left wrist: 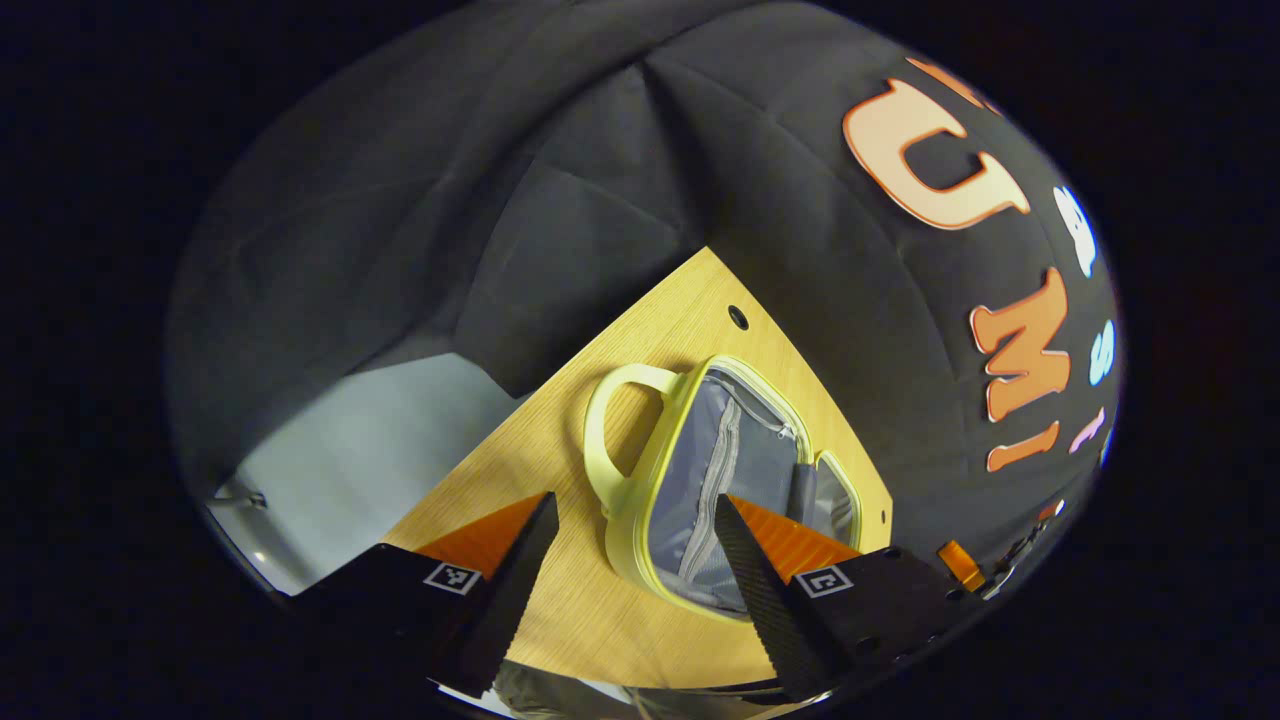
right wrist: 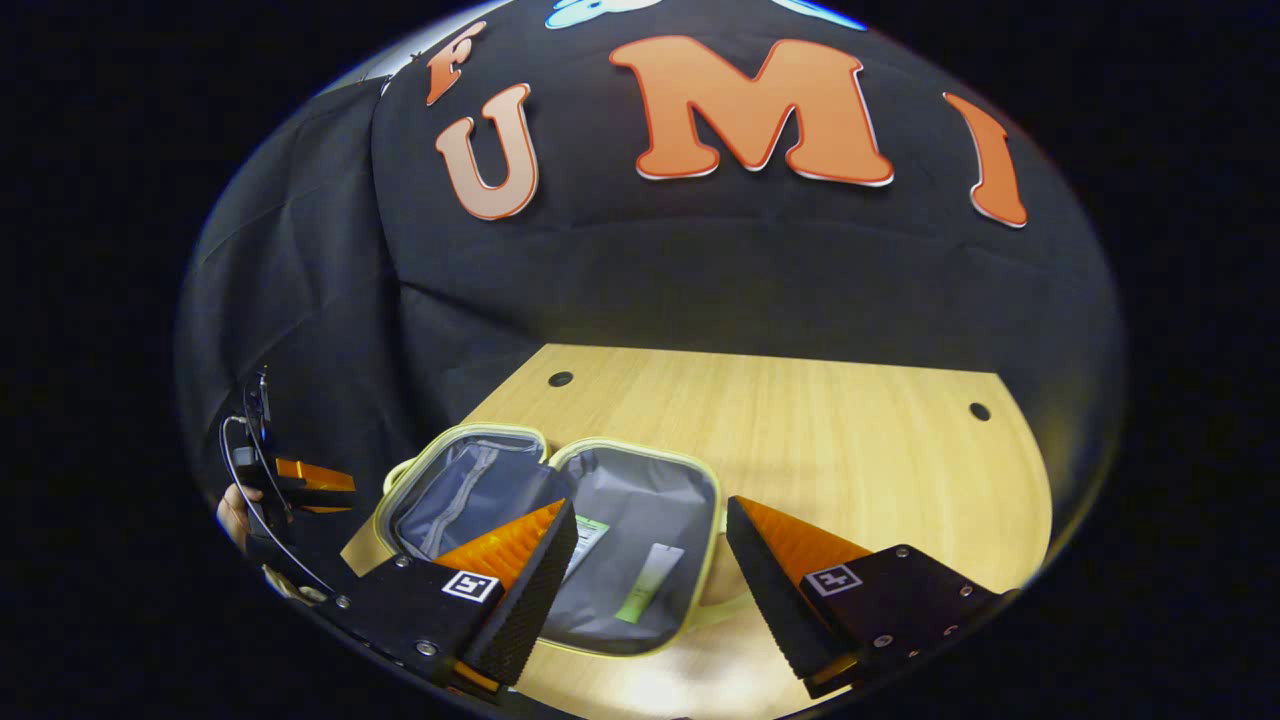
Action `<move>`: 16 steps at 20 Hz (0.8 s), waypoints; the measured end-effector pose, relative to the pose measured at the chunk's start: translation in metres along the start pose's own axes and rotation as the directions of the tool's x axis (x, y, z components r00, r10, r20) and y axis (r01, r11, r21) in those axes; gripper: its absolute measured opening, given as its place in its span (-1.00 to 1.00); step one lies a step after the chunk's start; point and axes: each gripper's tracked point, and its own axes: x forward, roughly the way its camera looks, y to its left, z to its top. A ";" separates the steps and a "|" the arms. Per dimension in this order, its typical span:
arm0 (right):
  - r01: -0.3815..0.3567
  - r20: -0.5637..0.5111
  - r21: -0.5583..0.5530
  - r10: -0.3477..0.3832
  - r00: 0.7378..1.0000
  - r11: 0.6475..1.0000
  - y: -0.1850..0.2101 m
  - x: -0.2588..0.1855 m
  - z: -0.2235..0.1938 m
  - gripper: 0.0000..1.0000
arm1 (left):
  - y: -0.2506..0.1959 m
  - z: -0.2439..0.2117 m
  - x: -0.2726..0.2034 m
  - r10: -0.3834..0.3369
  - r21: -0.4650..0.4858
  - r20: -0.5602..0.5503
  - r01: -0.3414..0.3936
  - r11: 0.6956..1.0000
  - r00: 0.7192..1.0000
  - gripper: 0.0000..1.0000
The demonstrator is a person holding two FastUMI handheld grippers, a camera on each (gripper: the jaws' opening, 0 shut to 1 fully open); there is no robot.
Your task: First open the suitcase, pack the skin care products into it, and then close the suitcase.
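Note:
A small pale yellow-green suitcase [right wrist: 640, 560] lies open flat on the wooden table [right wrist: 820, 440], both grey-lined halves up. Two skin care products rest in its right half: a pale green tube [right wrist: 648, 583] and a white packet [right wrist: 586, 535] partly behind a finger. In the left gripper view the suitcase [left wrist: 690, 470] shows its handle and zipped lining pocket. My left gripper [left wrist: 630, 515] hovers open above it, nothing between its fingers. My right gripper [right wrist: 650, 520] stands open over the suitcase's right half. The left gripper [right wrist: 300, 480] also appears at the far left of the right gripper view, held by a hand.
The table has small round holes [right wrist: 560, 379] near its back corners. Black cloth walls close in the back and sides. Pale floor [left wrist: 380, 440] lies beyond the table's left edge. Bare wood [right wrist: 880, 460] stretches right of the suitcase.

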 end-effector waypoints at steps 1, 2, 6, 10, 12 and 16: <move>0.017 0.007 -0.002 -0.017 1.000 1.000 -0.006 -0.009 -0.002 0.91 | 0.005 0.002 0.013 0.001 -0.019 -0.007 -0.001 1.000 1.000 0.96; 0.031 0.011 0.002 -0.031 0.999 1.000 -0.012 -0.017 -0.004 0.92 | 0.010 0.006 0.023 -0.002 -0.040 -0.020 0.002 0.999 1.000 0.95; 0.110 -0.003 0.087 -0.110 0.994 0.990 -0.049 -0.039 -0.018 0.92 | 0.025 0.008 0.062 -0.024 -0.134 -0.065 0.015 0.991 0.998 0.94; 0.174 -0.018 0.149 -0.173 0.985 0.973 -0.085 -0.054 -0.024 0.92 | 0.016 0.014 0.084 -0.072 -0.187 -0.057 0.060 0.981 0.996 0.87; 0.195 -0.020 0.166 -0.194 0.981 0.967 -0.095 -0.059 -0.022 0.92 | 0.013 0.015 0.088 -0.068 -0.184 -0.060 0.056 0.981 0.996 0.48; 0.212 -0.003 0.197 -0.216 0.976 0.957 -0.105 -0.066 -0.015 0.92 | 0.009 0.021 0.094 -0.008 -0.148 -0.017 0.005 0.989 1.000 -0.81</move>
